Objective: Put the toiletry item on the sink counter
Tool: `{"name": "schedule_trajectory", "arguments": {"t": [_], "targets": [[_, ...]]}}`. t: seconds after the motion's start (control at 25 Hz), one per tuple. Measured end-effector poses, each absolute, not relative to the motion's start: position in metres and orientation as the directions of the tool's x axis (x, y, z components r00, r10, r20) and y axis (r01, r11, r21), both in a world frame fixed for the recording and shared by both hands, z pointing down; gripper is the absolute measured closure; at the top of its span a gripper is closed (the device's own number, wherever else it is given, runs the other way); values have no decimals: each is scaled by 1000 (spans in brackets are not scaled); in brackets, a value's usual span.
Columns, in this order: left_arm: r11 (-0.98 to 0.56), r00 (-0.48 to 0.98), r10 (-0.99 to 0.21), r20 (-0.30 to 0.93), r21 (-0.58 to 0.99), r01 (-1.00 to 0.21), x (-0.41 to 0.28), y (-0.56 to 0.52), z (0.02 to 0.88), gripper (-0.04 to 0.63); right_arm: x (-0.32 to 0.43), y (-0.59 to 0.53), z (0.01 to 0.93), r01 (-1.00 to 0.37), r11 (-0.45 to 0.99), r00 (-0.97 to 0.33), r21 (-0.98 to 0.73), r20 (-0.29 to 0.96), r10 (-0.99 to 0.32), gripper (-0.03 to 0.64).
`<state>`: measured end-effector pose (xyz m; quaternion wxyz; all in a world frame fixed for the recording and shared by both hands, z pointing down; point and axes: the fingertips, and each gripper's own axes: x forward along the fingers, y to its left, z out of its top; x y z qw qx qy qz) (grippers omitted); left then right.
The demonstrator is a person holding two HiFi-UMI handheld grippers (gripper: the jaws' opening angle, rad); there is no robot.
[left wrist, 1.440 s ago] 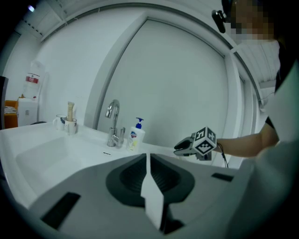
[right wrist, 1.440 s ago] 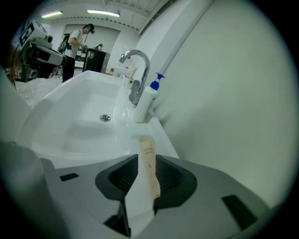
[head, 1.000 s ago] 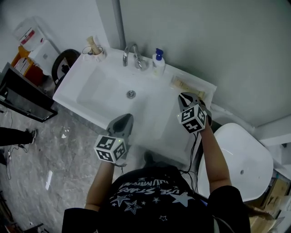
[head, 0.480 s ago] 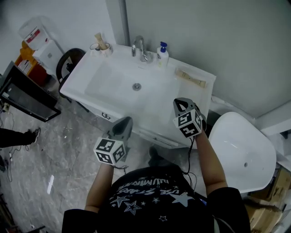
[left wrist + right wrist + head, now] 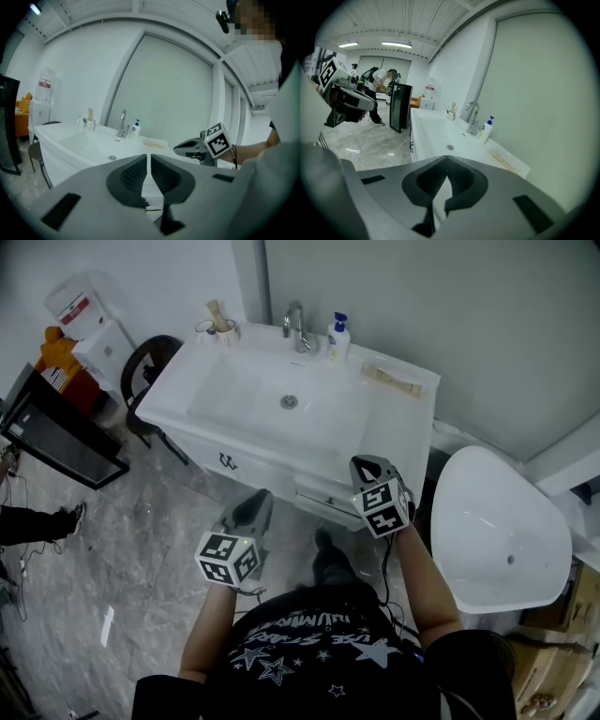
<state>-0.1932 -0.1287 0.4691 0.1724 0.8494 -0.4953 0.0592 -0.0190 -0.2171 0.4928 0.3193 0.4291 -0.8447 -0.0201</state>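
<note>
wall (image 5: 450,315): pale grey-green panel is seen | floor (image 5: 141,540): glossy grey marbled tiles are laid | toilet (image 5: 497,531): white, set far right | black cabinet (image 5: 56,442): stood at left | round stool (image 5: 150,362) and water dispenser (image 5: 89,334): placed beyond it | strip lights (image 5: 396,44): lit on ceiling

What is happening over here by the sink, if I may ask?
A person stands facing the white sink counter, a gripper in each hand. The left gripper and right gripper are both held short of the counter, jaws together and empty. A long pale toiletry item lies flat on the counter, beyond the soap bottle from the faucet, so the placing looks done.
</note>
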Motion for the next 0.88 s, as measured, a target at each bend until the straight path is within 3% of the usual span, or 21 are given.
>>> {"name": "schedule_trajectory", "arguments": {"t": [0.48, 0.88], "targets": [[-475, 552, -783, 286, 298, -828, -203, -60, 499, 560, -20, -124, 508, -806, 559, -391, 192, 537, -748, 603], [-465, 538, -798, 273, 289, -836, -189, -44, 494, 560, -5, -105, 503, -820, 562, -437, 112, 513, -739, 603]]}}
